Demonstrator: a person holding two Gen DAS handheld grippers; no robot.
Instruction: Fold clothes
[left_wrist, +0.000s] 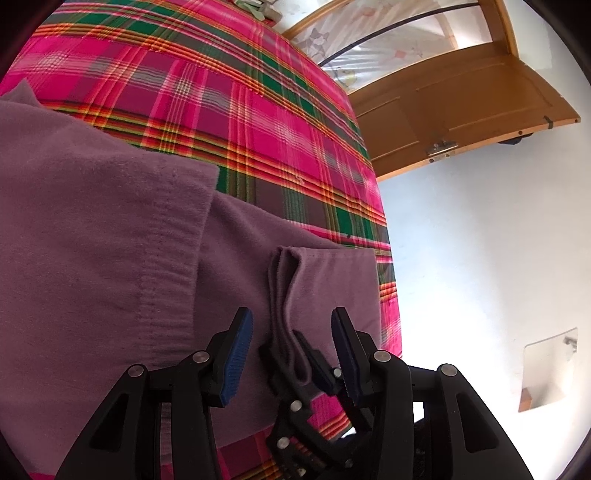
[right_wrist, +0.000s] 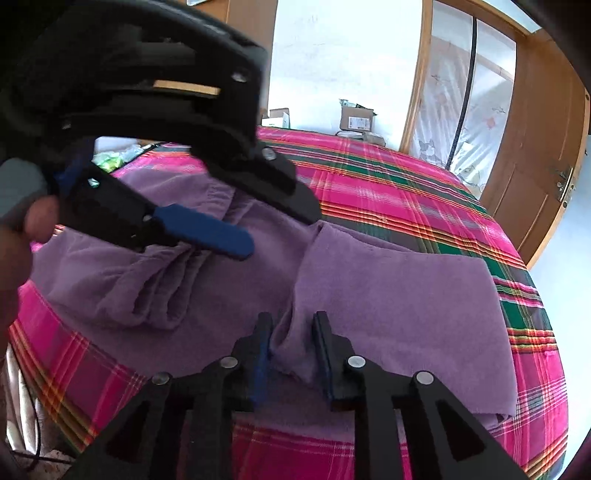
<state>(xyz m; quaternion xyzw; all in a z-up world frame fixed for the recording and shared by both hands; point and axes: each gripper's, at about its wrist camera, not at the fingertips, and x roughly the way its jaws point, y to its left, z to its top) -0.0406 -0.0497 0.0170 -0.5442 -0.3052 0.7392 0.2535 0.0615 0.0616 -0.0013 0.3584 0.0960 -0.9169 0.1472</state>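
Note:
A purple fleece garment lies spread on the bed, with a ribbed hem and a folded flap near the bed's right edge. My left gripper hovers open just above the cloth, its blue pads on either side of a raised fold. My right gripper shows between those pads, pinching that fold. In the right wrist view the right gripper is shut on a bunched ridge of the purple garment. The open left gripper hangs over the cloth's upper left.
A pink, green and orange plaid bedspread covers the bed; its edge drops off to the right. A wooden door and white wall stand beyond. Cardboard boxes sit at the far side. A hand holds the left gripper.

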